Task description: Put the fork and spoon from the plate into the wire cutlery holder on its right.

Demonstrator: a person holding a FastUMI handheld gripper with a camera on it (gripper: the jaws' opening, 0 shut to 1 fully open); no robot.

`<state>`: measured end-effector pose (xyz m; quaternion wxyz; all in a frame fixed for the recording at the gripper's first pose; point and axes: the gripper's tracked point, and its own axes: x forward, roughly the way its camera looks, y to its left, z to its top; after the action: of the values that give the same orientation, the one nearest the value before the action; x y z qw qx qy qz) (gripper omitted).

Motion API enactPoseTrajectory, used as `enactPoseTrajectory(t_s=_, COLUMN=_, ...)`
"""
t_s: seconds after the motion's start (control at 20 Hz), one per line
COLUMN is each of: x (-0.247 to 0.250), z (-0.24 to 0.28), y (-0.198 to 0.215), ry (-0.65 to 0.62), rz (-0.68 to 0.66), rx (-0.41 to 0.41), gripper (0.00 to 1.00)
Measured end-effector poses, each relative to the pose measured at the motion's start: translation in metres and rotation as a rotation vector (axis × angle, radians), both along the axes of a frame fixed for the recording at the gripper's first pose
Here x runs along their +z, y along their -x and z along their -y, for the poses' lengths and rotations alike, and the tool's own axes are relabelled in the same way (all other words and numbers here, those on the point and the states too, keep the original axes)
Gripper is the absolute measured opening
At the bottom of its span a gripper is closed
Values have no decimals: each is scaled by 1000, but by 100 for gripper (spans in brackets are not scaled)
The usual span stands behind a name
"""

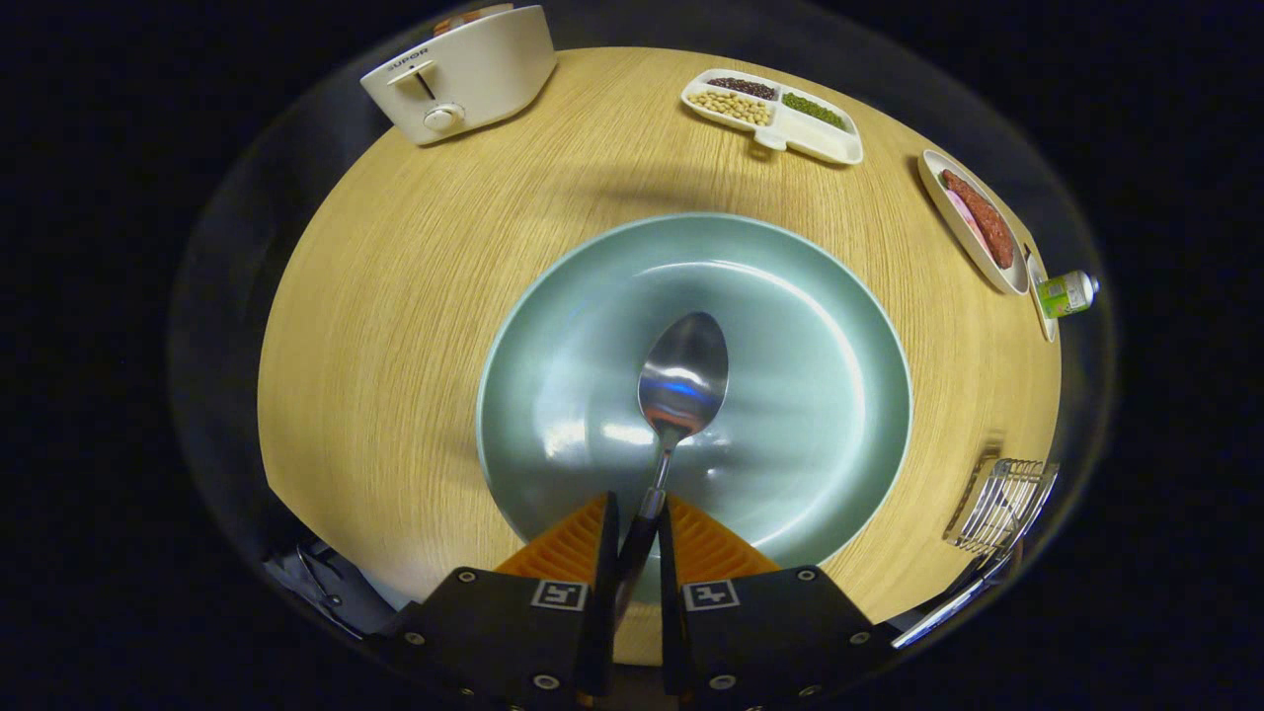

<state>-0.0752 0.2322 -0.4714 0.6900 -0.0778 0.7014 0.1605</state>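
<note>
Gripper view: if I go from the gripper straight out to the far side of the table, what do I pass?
Gripper shut on the spoon handle → spoon bowl → far rim of the green plate → bare wooden table.

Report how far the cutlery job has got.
Likely done: a handle that may be the fork's sticks out by the wire cutlery holder; I cannot confirm it. In hand: the gripper is shut on the spoon, over the plate. Left: carry the spoon right into the holder.
</note>
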Motion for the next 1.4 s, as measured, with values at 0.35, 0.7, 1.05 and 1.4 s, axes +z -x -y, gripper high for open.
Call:
enactPoseTrajectory(t_s=0.35, x=3, z=6, y=-2, ry=-68, rz=4, rx=-27, gripper=4)
enactPoseTrajectory(t_s=0.7, x=34, z=26, y=-19, ry=-124, rz=104, rx=-117, gripper=4)
enactPoseTrajectory(t_s=1.05, x=85, z=78, y=-20, ry=-148, rz=205, rx=-175, gripper=4)
enactPoseTrajectory(t_s=1.4, x=129, z=162, y=-22, ry=-119, rz=293, rx=-276, gripper=4)
